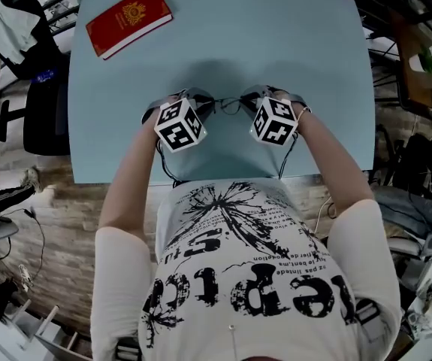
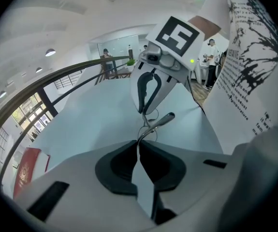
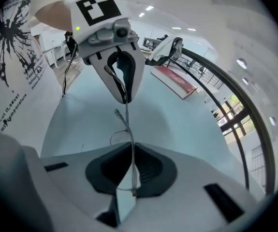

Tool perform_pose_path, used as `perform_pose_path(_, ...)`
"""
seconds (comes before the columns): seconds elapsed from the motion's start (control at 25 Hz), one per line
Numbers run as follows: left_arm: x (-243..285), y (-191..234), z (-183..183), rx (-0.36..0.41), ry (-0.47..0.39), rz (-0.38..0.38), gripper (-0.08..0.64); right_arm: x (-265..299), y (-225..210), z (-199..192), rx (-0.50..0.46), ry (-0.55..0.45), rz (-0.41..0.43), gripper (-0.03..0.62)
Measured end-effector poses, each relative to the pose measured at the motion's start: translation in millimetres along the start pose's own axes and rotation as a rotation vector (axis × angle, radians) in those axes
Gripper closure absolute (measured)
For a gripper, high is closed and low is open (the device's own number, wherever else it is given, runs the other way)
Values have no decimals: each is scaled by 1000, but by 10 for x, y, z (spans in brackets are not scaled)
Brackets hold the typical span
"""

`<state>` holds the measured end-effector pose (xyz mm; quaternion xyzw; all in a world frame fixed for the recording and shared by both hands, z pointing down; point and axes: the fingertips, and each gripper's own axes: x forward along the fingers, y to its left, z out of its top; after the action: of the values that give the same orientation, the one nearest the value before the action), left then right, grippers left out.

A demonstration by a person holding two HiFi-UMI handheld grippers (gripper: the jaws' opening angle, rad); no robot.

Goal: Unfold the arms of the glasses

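Thin wire-framed glasses (image 1: 228,105) hang just above the pale blue table (image 1: 313,66), stretched between my two grippers. The left gripper (image 1: 195,96) is shut on one end of the frame, and its dark pads (image 2: 124,166) meet on the wire. From that view the glasses (image 2: 151,125) run away toward the right gripper (image 2: 145,109), with one arm tip sticking out to the right. The right gripper (image 1: 258,94) is shut on the other end; the wire of the glasses (image 3: 127,129) passes between its pads (image 3: 146,170) and leads up to the left gripper (image 3: 123,96).
A red booklet (image 1: 129,19) lies at the table's far left corner. A dark chair (image 1: 39,115) stands beside the left edge, and cluttered shelves and cables (image 1: 422,74) flank the right side. The person's body is close against the near edge.
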<state>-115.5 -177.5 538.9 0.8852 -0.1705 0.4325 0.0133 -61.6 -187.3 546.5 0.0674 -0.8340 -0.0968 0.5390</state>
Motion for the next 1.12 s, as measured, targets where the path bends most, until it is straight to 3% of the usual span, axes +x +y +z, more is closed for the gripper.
perform_pose_path(0.2, -15, 1, -3, 0, 9, 8, 529, -185, -91, -124, -10, -3, -80, 568)
perform_pose_path(0.36, -21, 14, -6, -5, 12, 15, 529, -320, -140, -189, 46, -58, -105, 566)
perform_pose_path(0.52, -36, 58, -33, -19, 23, 35, 529, -403, -236, -359, 80, -49, -154, 565)
perform_pose_path(0.76, -53, 93, -31, -52, 12, 60, 529, -399, -216, -583, 131, -25, -147, 565)
perform_pose_path(1.12, -48, 193, 9, -92, -21, 98, 529, -405, -200, -537, 158, -60, -119, 565)
